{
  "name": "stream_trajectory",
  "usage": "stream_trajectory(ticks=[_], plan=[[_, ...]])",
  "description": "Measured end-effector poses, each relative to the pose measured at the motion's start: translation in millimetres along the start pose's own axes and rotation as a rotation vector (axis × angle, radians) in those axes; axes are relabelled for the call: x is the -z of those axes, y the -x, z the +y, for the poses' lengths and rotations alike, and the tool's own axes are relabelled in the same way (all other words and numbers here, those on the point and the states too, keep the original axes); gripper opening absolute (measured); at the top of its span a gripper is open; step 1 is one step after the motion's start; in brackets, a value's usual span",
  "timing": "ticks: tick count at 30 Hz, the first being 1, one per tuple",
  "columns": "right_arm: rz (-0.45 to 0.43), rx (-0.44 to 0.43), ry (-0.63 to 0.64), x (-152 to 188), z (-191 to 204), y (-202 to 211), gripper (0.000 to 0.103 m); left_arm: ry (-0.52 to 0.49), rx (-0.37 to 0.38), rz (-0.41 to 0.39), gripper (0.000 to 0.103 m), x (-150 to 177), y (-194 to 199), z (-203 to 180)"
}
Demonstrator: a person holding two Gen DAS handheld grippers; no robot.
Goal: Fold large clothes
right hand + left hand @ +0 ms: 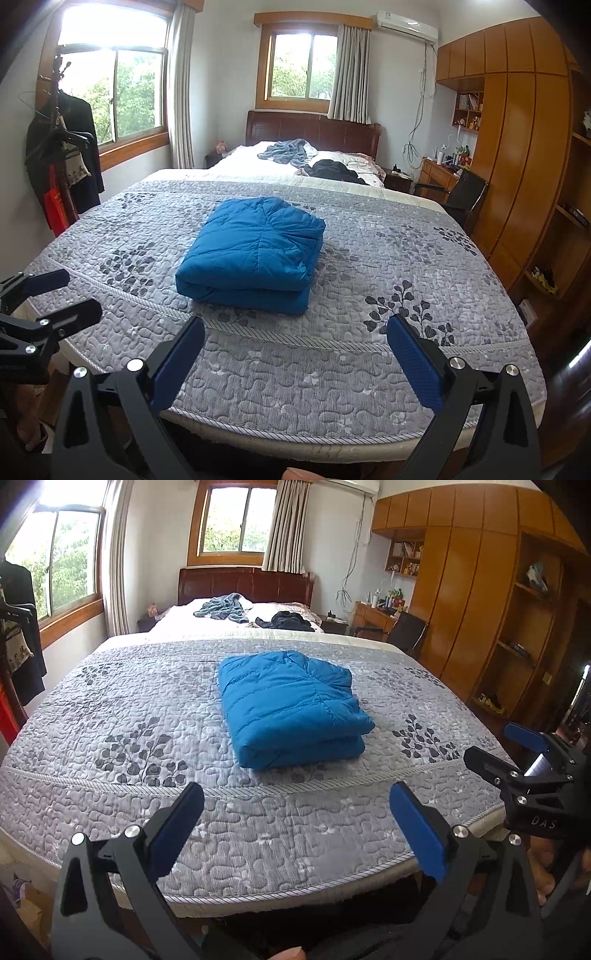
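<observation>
A blue padded jacket (291,709) (251,251) lies folded into a thick rectangle on the grey quilted bed cover (110,709) (388,251), its folded edge toward me. My left gripper (295,823) hangs open over the foot of the bed, short of the jacket, with nothing between its blue pads. My right gripper (295,350) is open too, also at the bed's foot and clear of the jacket. Each gripper shows in the other's view: the right gripper (517,753) at the right edge, the left gripper (62,295) at the left edge.
A light blue garment (223,607) (291,149) and a dark garment (288,622) (332,170) lie crumpled near the headboard. Wooden wardrobes (480,590) and a desk with a chair (465,192) stand to the right. A coat rack with clothes (62,147) stands left of the bed.
</observation>
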State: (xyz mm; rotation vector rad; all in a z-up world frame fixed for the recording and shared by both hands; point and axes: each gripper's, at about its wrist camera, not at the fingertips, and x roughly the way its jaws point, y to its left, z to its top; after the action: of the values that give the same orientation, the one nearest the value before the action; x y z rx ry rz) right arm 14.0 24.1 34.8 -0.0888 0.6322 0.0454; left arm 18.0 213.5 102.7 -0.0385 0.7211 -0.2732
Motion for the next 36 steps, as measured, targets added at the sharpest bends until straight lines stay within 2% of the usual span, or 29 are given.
stream_trajectory(ticks=[36], plan=[[-0.008,-0.001,-0.023,1.3,1.5,-2.4,0.099,0.007,-0.002,0.009,0.1,3.4,-4.1,0.6]])
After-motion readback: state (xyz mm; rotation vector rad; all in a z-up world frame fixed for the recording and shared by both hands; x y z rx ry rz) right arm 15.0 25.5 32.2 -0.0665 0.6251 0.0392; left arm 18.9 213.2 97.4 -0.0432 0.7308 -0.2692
